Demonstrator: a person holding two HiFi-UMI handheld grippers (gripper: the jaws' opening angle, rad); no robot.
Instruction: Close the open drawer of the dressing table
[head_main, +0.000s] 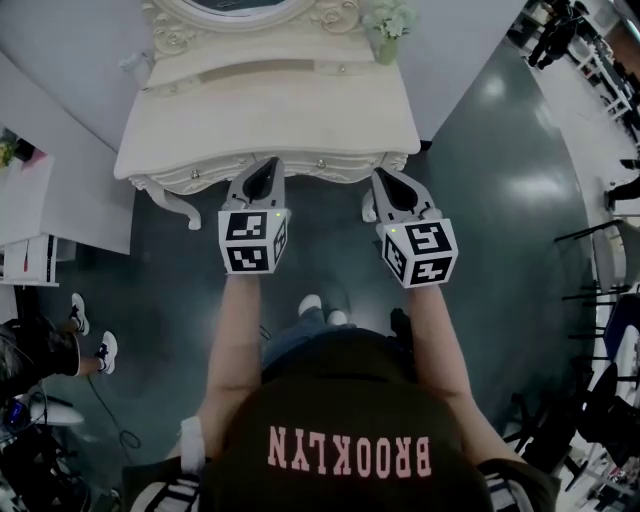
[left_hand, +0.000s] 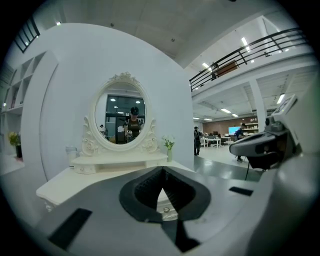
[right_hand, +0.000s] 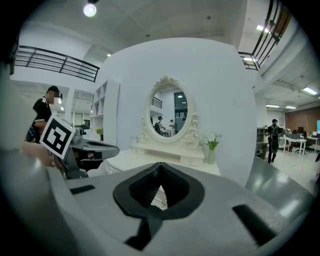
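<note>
You can read one word: "BROOKLYN" (head_main: 350, 455), in pink capital letters across your dark top (head_main: 300, 405), at the near edge of the head view. From that camera the word stands upside down and runs from right to left.

The left cube (head_main: 253, 240) on your left gripper (head_main: 266, 166) and the right cube (head_main: 420, 252) on your right gripper (head_main: 384, 178) carry black-and-white square code patterns, not letters or numbers. One face of the left cube also shows at the left of the right gripper view, with the same kind of pattern.
</note>
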